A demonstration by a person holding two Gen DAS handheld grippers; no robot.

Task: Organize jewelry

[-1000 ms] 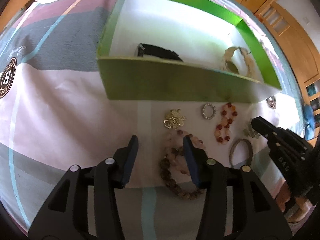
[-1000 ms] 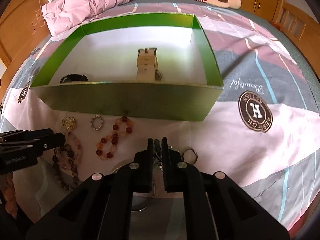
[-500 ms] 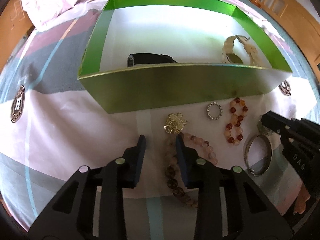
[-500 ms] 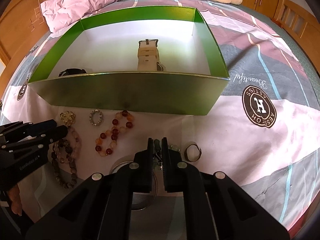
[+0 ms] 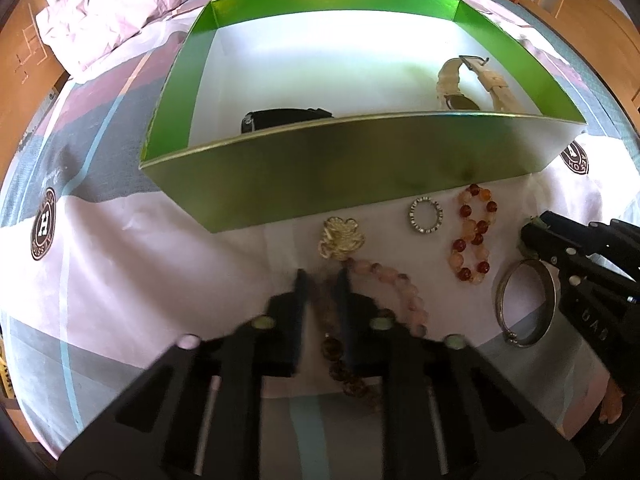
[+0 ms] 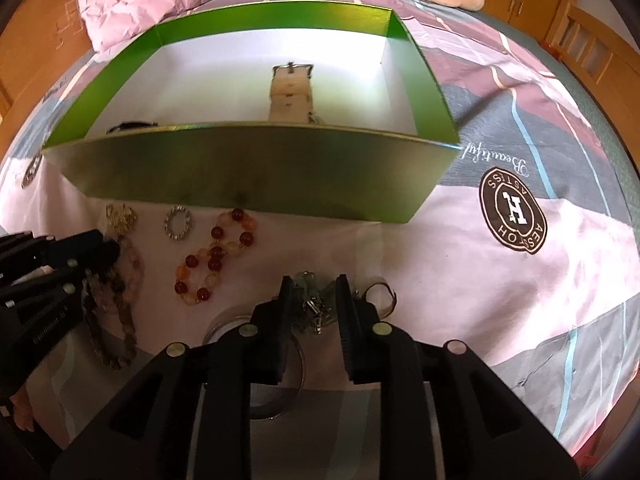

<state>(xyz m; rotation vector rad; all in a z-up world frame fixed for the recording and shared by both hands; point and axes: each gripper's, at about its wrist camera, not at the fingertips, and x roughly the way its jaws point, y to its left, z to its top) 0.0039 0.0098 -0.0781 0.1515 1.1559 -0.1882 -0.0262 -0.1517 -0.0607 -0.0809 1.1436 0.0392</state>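
Since a second ago, left hand-held gripper (image 5: 322,280) has narrowed onto the pink-brown bead strand (image 5: 384,292) on the bed (image 5: 120,264), near the green box (image 5: 320,172). Right hand-held gripper (image 6: 314,284) opening, metal charm cluster (image 6: 312,304) between its jaws.

The left gripper (image 5: 322,280) stands low in the middle of the frame, its jaws closed on the pink and brown bead bracelet (image 5: 404,292) that lies on the bedsheet (image 5: 160,264). Above its tips lies a gold flower brooch (image 5: 341,238). To the right lie a small crystal ring (image 5: 425,215), a red-orange bead bracelet (image 5: 472,236) and a silver bangle (image 5: 525,302) — near them, at the right edge, the right gripper (image 5: 536,236). The green box (image 5: 360,168) in the upper half holds a black watch (image 5: 284,118) and a cream watch (image 5: 472,80).
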